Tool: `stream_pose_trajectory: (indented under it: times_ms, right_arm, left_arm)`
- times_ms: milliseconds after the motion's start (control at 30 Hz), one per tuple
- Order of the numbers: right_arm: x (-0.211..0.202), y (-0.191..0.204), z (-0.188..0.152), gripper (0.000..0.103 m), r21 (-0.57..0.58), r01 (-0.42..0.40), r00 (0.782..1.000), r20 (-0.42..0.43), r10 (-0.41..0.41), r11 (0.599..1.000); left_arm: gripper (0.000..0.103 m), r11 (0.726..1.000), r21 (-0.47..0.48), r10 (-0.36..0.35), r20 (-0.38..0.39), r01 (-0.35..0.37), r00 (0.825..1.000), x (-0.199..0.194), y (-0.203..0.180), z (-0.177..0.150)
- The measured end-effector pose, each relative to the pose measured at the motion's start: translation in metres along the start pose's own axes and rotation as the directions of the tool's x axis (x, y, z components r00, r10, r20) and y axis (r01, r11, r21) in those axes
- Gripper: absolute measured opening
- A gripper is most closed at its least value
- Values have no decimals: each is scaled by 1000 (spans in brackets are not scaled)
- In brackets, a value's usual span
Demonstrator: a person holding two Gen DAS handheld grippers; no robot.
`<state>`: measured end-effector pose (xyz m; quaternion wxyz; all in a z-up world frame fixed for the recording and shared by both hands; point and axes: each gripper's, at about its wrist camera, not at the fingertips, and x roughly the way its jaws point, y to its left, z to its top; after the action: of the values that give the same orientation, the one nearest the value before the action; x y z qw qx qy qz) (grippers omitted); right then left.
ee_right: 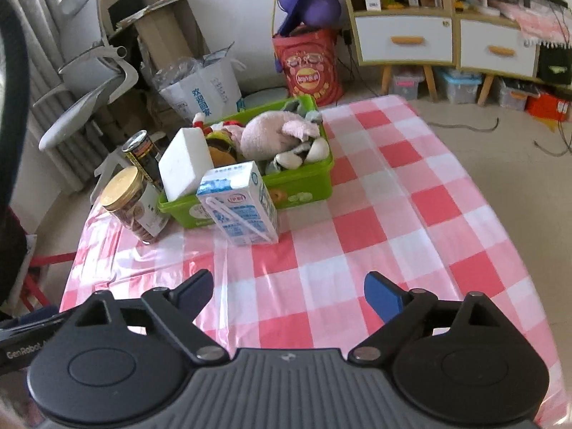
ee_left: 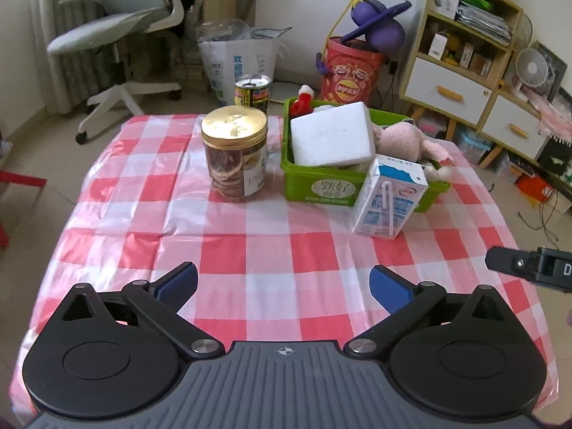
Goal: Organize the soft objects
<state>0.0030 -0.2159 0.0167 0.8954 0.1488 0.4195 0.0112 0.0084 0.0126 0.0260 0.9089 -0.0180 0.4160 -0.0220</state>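
A green plastic bin (ee_left: 321, 186) (ee_right: 304, 186) stands at the far side of the checked table. In it lie a white foam block (ee_left: 330, 134) (ee_right: 184, 164), a pink plush toy (ee_left: 400, 139) (ee_right: 271, 134), a red toy (ee_left: 302, 102) and other soft toys. My left gripper (ee_left: 284, 286) hovers open over the near part of the table, nothing between its fingers. My right gripper (ee_right: 289, 293) is open too and holds nothing. Part of the right gripper (ee_left: 529, 268) shows at the right edge of the left wrist view.
A milk carton (ee_left: 389, 196) (ee_right: 239, 207) stands against the bin's front. A gold-lidded jar (ee_left: 234, 153) (ee_right: 134, 203) and a can (ee_left: 252, 93) (ee_right: 143, 153) stand left of the bin. Beyond the table are an office chair (ee_left: 118, 32), a red snack tub (ee_left: 352, 71) and a shelf unit (ee_left: 464, 53).
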Motion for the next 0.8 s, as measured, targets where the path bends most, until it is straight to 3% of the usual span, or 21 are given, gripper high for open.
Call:
stream_pose_trajectory:
  times_ms: [233,800]
  right_arm:
    - [-12,4,5,73,-37,46,998,33,-45,998]
    - [-9,13,2,74,-97,67,997,30,-65,993]
  left_arm:
    - [98,997,51,50,1,-50,999,-9,-19,-2]
    - [98,998,59,33,-19,-32,999,-13,-27,-8]
